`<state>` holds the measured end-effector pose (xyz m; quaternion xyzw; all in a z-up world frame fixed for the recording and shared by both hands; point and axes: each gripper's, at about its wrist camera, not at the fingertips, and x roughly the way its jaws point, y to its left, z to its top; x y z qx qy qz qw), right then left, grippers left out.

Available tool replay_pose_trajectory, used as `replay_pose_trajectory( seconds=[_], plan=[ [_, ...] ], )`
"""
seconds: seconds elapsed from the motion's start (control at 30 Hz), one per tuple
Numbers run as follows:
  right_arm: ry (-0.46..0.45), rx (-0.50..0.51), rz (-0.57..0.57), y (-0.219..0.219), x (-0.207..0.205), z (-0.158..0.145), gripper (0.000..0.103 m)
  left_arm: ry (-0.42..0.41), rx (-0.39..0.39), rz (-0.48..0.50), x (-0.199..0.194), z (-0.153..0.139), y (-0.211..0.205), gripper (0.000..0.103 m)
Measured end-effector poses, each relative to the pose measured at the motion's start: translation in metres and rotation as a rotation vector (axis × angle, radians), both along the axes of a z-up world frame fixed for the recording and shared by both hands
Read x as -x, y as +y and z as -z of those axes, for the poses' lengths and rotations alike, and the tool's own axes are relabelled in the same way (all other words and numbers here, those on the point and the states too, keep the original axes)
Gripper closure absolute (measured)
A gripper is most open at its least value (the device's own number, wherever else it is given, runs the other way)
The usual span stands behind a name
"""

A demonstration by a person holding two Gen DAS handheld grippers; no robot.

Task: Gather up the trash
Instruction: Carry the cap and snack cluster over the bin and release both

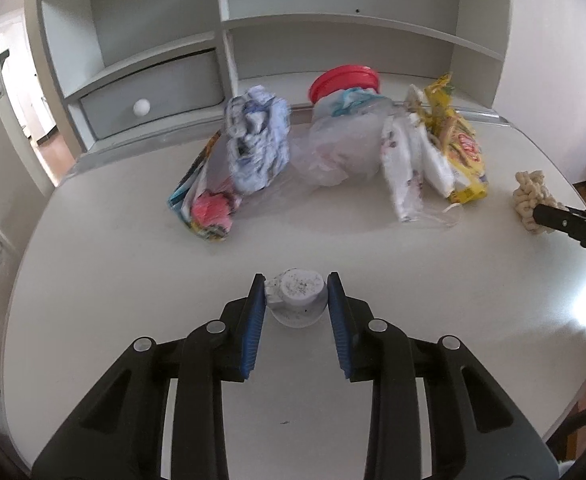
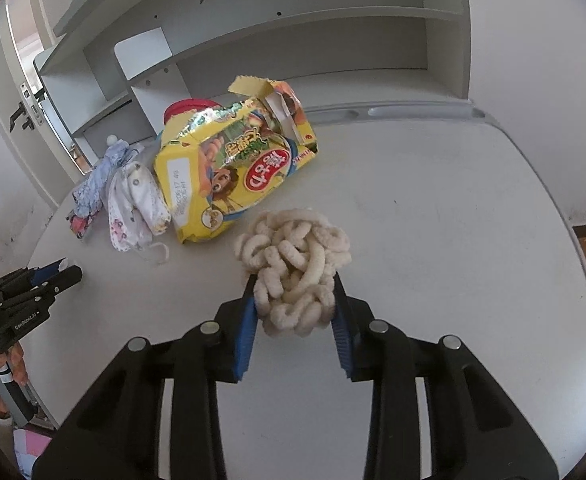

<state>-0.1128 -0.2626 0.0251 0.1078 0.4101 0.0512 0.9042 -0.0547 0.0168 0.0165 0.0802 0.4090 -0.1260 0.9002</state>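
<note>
Left tongs point(image 1: 296, 294): clamped on small white cup point(image 1: 296, 298). Right tongs point(image 2: 295, 300): clamped on puffed-snack clump point(image 2: 293, 270), wrapper pile point(image 1: 325, 148) lying beyond on desk point(image 1: 113, 280).

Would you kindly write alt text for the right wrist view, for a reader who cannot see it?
The right gripper closes on a clump of pale puffed snack rings on a white table. Behind the clump lies a torn yellow snack bag, with crumpled wrappers to its left. The left gripper shows at the left edge.
</note>
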Motion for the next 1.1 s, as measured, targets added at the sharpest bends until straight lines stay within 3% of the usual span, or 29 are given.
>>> replay_pose_trajectory(
  seconds=[0.17, 0.33, 0.43, 0.53, 0.63, 0.77, 0.87, 1.0, 1.1],
  plan=[
    [-0.055, -0.019, 0.009, -0.028, 0.016, -0.023, 0.070, -0.066, 0.038, 0.139, 0.010, -0.037, -0.054, 0.073],
    [-0.111, -0.071, 0.130, -0.104, 0.067, -0.055, 0.070, -0.130, 0.111, 0.462, 0.044, -0.075, -0.179, 0.073],
    [-0.133, -0.048, 0.276, -0.166, 0.123, -0.067, 0.070, -0.128, 0.132, 0.672, 0.083, -0.080, -0.257, 0.073],
    [-0.091, -0.007, 0.429, -0.223, 0.178, -0.058, 0.070, -0.085, 0.123, 0.880, 0.128, -0.066, -0.336, 0.073],
    [0.001, -0.051, 0.535, -0.275, 0.227, -0.024, 0.070, 0.014, 0.098, 1.045, 0.172, -0.035, -0.406, 0.073],
    [0.155, -0.157, 0.608, -0.325, 0.266, 0.044, 0.070, 0.136, 0.011, 1.135, 0.214, 0.032, -0.466, 0.073],
    [0.299, -0.285, 0.598, -0.347, 0.270, 0.111, 0.070, 0.250, -0.088, 1.113, 0.221, 0.101, -0.492, 0.073],
    [0.495, -0.319, 0.541, -0.348, 0.256, 0.192, 0.070, 0.440, -0.210, 1.022, 0.210, 0.190, -0.505, 0.073],
    [0.591, -0.346, 0.498, -0.342, 0.245, 0.237, 0.070, 0.490, -0.256, 0.996, 0.211, 0.221, -0.502, 0.073]
  ],
)
